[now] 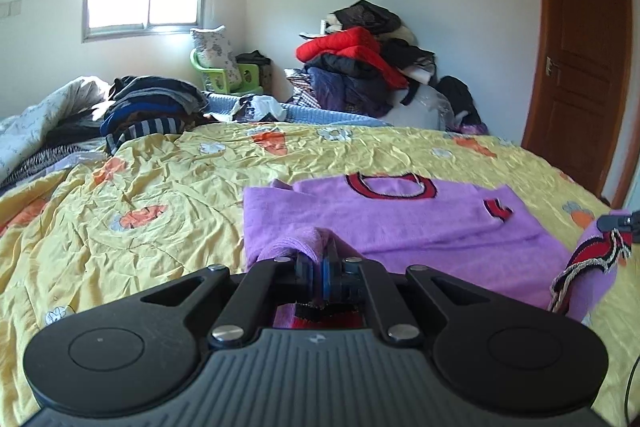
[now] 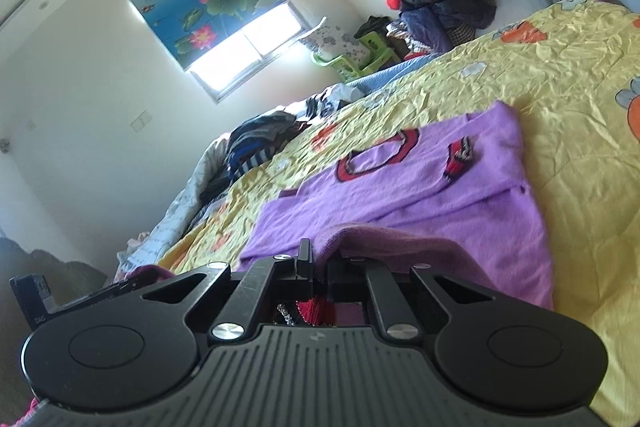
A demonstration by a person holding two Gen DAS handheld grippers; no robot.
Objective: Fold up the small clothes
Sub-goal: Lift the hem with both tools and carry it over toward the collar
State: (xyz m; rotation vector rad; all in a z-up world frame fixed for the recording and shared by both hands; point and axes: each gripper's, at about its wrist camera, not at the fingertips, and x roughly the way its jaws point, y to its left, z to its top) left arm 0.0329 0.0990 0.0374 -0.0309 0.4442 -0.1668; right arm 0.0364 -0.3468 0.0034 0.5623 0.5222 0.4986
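A small purple sweater (image 1: 400,219) with red and black collar and cuff trim lies on the yellow bedspread (image 1: 140,195), sleeves folded in. My left gripper (image 1: 318,265) is shut on the sweater's near hem, lifted off the bed. In the left wrist view my right gripper (image 1: 616,223) shows at the right edge with the other hem corner hanging from it. In the right wrist view my right gripper (image 2: 320,263) is shut on the purple sweater (image 2: 420,187), a fold bunched over its fingers. The left gripper (image 2: 36,295) shows at the lower left.
A stack of folded dark clothes (image 1: 148,107) sits at the bed's far left by a white quilt (image 1: 32,131). A big heap of jackets (image 1: 368,67) stands beyond the bed. A green chair (image 1: 228,75) is under the window; a brown door (image 1: 580,59) is at right.
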